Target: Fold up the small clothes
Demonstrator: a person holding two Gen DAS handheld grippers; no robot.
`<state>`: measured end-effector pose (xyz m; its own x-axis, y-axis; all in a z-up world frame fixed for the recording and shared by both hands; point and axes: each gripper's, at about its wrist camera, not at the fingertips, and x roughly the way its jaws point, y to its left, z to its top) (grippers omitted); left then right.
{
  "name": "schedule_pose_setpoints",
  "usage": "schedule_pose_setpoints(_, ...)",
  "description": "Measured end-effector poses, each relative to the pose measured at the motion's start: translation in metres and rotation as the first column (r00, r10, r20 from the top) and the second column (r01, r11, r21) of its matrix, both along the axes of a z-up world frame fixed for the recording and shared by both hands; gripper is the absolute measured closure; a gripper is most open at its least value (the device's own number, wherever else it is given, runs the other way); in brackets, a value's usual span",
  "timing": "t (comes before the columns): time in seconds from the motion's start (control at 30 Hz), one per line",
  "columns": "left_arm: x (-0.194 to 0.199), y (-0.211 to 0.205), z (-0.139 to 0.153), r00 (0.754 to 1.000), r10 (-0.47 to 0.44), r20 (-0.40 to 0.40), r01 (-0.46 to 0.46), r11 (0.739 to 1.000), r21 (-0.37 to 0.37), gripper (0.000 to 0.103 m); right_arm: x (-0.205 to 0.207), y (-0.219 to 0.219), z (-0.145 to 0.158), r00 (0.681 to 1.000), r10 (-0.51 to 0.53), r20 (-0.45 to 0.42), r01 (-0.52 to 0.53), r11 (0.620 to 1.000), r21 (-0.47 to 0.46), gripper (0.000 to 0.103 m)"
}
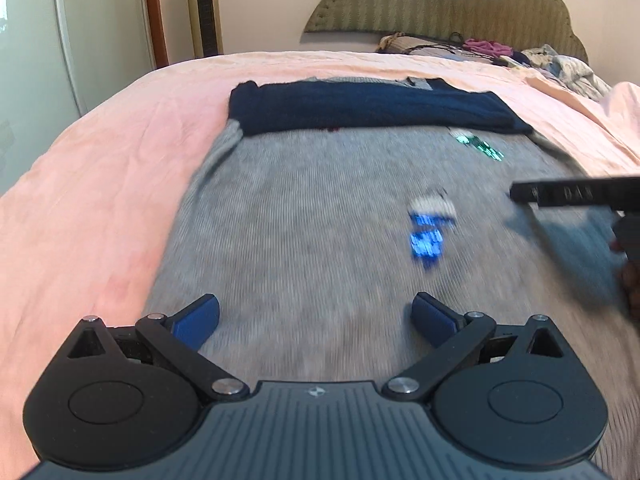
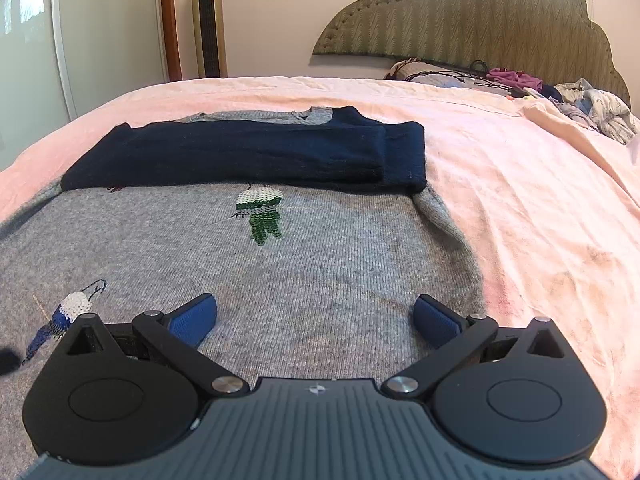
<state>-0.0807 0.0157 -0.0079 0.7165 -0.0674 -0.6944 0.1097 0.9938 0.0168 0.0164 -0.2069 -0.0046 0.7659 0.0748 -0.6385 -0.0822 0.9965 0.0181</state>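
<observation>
A grey knit sweater (image 1: pixel 320 216) (image 2: pixel 320 264) lies flat on the pink bed, its navy sleeves (image 1: pixel 372 112) (image 2: pixel 248 156) folded across the chest. Sequin birds decorate it: a blue one (image 1: pixel 428 236) (image 2: pixel 60 316) and a green one (image 1: pixel 480 146) (image 2: pixel 262 216). My left gripper (image 1: pixel 316 316) hovers open over the sweater's lower part, nothing between its blue pads. My right gripper (image 2: pixel 316 316) is open too, over the sweater's lower right area. The right gripper's black body (image 1: pixel 576 192) shows at the right edge of the left wrist view, with part of a hand below it.
The pink bedspread (image 2: pixel 540 208) spreads around the sweater. A pile of clothes (image 2: pixel 592 108) and cords lie near the green padded headboard (image 2: pixel 472 20). A tower fan (image 2: pixel 208 20) and a wardrobe door (image 2: pixel 108 32) stand beyond the bed's far left.
</observation>
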Motion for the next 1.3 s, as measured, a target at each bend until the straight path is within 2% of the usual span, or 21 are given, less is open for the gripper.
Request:
schedule_pose_setpoints(0.17, -0.037, 0.003, -0.002, 0.998, -0.037, 0.044, 0.035, 0.999, 0.032, 0.000, -0.041, -0.001, 0.005, 0.999, 0.041, -0.017, -0.041, 0.999, -0.019, 0.000)
schedule_pose_setpoints(0.37, -0.051, 0.017, 0.002, 0.998, -0.064, -0.001, 0.064, 0.998, 0.020, 0.000, -0.102, -0.010, 0.006, 0.996, 0.080, -0.031, -0.080, 0.997, -0.019, 0.000)
schedule_pose_setpoints(0.57, -0.074, 0.032, 0.003, 0.997, -0.078, -0.014, 0.078, 0.997, -0.004, 0.000, -0.174, -0.031, 0.007, 0.981, 0.192, -0.033, -0.193, 0.980, -0.048, 0.000)
schedule_pose_setpoints(0.7, -0.095, 0.045, 0.011, 0.994, -0.109, -0.024, 0.109, 0.994, -0.027, 0.000, -0.206, -0.048, 0.018, 0.970, 0.225, -0.094, -0.228, 0.973, -0.025, 0.000)
schedule_pose_setpoints(0.77, -0.103, 0.062, 0.017, 0.997, -0.073, -0.037, 0.069, 0.995, -0.077, 0.000, -0.210, -0.061, 0.028, 0.957, 0.219, -0.190, -0.214, 0.976, 0.048, 0.000)
schedule_pose_setpoints(0.83, -0.105, 0.085, 0.019, 0.997, -0.002, -0.082, -0.011, 0.988, -0.157, 0.000, -0.216, -0.085, 0.040, 0.961, 0.193, -0.199, -0.155, 0.969, 0.192, 0.000)
schedule_pose_setpoints(0.87, -0.105, 0.098, 0.018, 0.993, 0.022, -0.117, -0.047, 0.975, -0.219, 0.000, -0.219, -0.100, 0.044, 0.966, 0.171, -0.193, -0.110, 0.951, 0.290, 0.000)
schedule_pose_setpoints(0.93, -0.107, 0.120, 0.016, 0.990, 0.038, -0.137, -0.084, 0.932, -0.352, 0.000, -0.217, -0.131, 0.041, 0.963, 0.137, -0.231, -0.006, 0.871, 0.490, 0.000)
schedule_pose_setpoints(1.0, -0.105, 0.135, 0.015, 0.984, 0.051, -0.169, -0.126, 0.874, -0.469, 0.000, -0.210, -0.155, 0.027, 0.937, 0.158, -0.313, 0.096, 0.743, 0.663, 0.000)
schedule_pose_setpoints(1.03, -0.104, 0.142, 0.014, 0.981, 0.041, -0.189, -0.138, 0.834, -0.534, 0.000, -0.206, -0.161, 0.020, 0.923, 0.189, -0.334, 0.126, 0.672, 0.730, 0.000)
schedule_pose_setpoints(1.07, -0.101, 0.147, 0.010, 0.977, 0.013, -0.213, -0.142, 0.781, -0.608, 0.000, -0.204, -0.164, 0.013, 0.912, 0.222, -0.344, 0.141, 0.618, 0.773, 0.000)
schedule_pose_setpoints(1.1, -0.099, 0.152, 0.005, 0.971, -0.025, -0.237, -0.148, 0.715, -0.683, 0.000, -0.202, -0.164, 0.008, 0.902, 0.248, -0.353, 0.147, 0.593, 0.792, 0.000)
schedule_pose_setpoints(1.17, -0.095, 0.156, -0.009, 0.953, -0.101, -0.284, -0.179, 0.569, -0.803, 0.000, -0.200, -0.160, 0.006, 0.898, 0.266, -0.351, 0.139, 0.586, 0.798, 0.000)
schedule_pose_setpoints(1.2, -0.094, 0.158, -0.015, 0.946, -0.118, -0.301, -0.200, 0.520, -0.831, 0.000, -0.197, -0.158, 0.007, 0.894, 0.274, -0.355, 0.141, 0.580, 0.803, 0.000)
schedule_pose_setpoints(1.23, -0.094, 0.160, -0.018, 0.945, -0.118, -0.303, -0.208, 0.496, -0.843, 0.000, -0.196, -0.157, 0.007, 0.892, 0.279, -0.356, 0.142, 0.574, 0.806, 0.000)
schedule_pose_setpoints(1.3, -0.093, 0.163, -0.020, 0.944, -0.122, -0.305, -0.217, 0.466, -0.858, 0.000, -0.193, -0.155, 0.007, 0.891, 0.279, -0.359, 0.145, 0.575, 0.805, 0.000)
